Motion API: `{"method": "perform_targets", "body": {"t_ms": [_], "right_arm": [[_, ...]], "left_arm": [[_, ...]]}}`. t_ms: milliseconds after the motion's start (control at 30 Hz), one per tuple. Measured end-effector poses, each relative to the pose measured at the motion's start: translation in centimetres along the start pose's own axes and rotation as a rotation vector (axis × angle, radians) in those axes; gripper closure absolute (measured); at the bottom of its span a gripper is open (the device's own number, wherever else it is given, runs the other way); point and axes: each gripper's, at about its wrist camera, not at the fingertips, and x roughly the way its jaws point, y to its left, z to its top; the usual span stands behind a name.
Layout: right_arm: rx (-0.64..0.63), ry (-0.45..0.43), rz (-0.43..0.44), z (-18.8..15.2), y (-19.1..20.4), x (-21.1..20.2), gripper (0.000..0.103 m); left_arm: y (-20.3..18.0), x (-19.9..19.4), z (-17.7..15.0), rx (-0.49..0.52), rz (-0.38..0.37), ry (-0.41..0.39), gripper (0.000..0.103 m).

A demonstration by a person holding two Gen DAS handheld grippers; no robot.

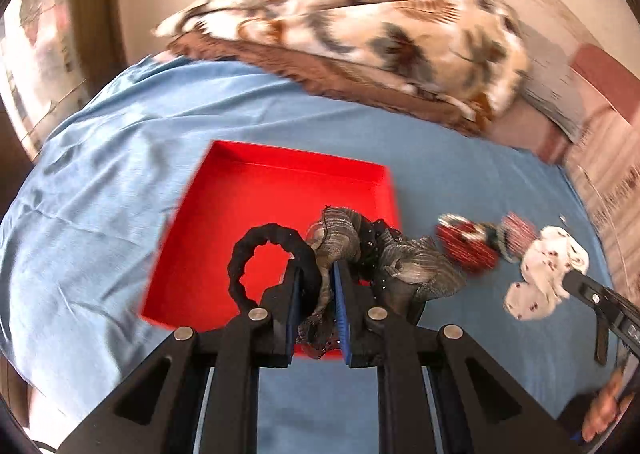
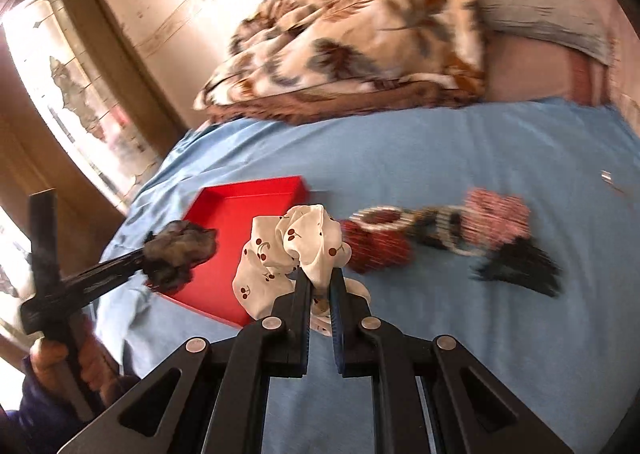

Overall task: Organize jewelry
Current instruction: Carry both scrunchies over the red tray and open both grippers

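Red cardboard tray (image 1: 248, 214) lies open on the blue sheet (image 1: 100, 174), its floor bare. The left gripper (image 1: 316, 274) hangs over the tray's near right corner, jaws pinched on a grey scrunchie (image 1: 344, 242) with dark sequinned folds; a black scrunchie (image 1: 272, 250) is caught in the same grip and loops out over the tray. In the right wrist view the same bundle shows as a grey blur (image 2: 180, 254) at the end of the left gripper, above the tray's (image 2: 240, 206) near edge. The right gripper (image 2: 320, 282) is pinched on a white cherry-print scrunchie (image 2: 292, 246), held clear of the sheet just right of the tray; from the left wrist view it (image 1: 548, 266) hangs at the right gripper's tips.

On the sheet, right of the tray, lie a red scrunchie (image 2: 376, 242), a dark striped one (image 2: 440, 230), a pink one (image 2: 496, 214) and a black item (image 2: 520, 266), all blurred. A small metallic piece (image 2: 608, 176) lies further right, apart. A patterned blanket (image 1: 360, 22) is heaped at the far edge, well clear. A hand (image 2: 92, 366) grips the left handle.
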Motion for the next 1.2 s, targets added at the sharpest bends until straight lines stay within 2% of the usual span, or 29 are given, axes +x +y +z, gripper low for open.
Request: {"method": "perform_targets", "body": {"t_ms": [233, 433, 567, 633, 700, 767, 833, 967, 1100, 1200], "right_arm": [[-0.085, 0.075, 0.037, 3.5, 5.9, 8.7, 0.093], [-0.123, 0.133, 0.018, 5.6, 8.0, 15.8, 0.093], [-0.154, 0.159, -0.021, 6.3, 8.7, 19.5, 0.091], [-0.171, 0.155, -0.055, 6.5, 8.8, 20.7, 0.090], [-0.175, 0.162, -0.071, 6.7, 8.8, 21.3, 0.082], [-0.182, 0.156, -0.074, 6.9, 8.8, 21.3, 0.052], [-0.196, 0.127, -0.083, 6.9, 9.1, 20.6, 0.035], [-0.221, 0.099, -0.082, 6.4, 9.6, 18.3, 0.033], [-0.221, 0.120, -0.037, 5.7, 10.5, 17.8, 0.033], [-0.219, 0.155, 0.022, 6.3, 12.0, 18.8, 0.043]], "left_arm": [[6.4, 5.8, 4.5, -0.109, 0.046, 0.034, 0.087], [9.1, 10.1, 7.2, -0.142, 0.093, 0.047, 0.086], [10.0, 11.0, 8.0, -0.142, 0.112, 0.037, 0.070], [10.6, 10.9, 8.0, -0.158, 0.103, 0.031, 0.063], [11.1, 10.5, 7.8, -0.173, 0.087, 0.029, 0.051], [11.5, 9.6, 7.5, -0.189, 0.079, 0.017, 0.047], [12.1, 8.1, 7.2, -0.207, 0.064, -0.008, 0.044], [12.9, 5.3, 6.5, -0.263, 0.089, -0.061, 0.036], [13.9, 2.3, 4.5, -0.374, 0.127, -0.145, 0.031], [14.9, 1.1, 2.5, -0.453, 0.167, -0.199, 0.030]]}}
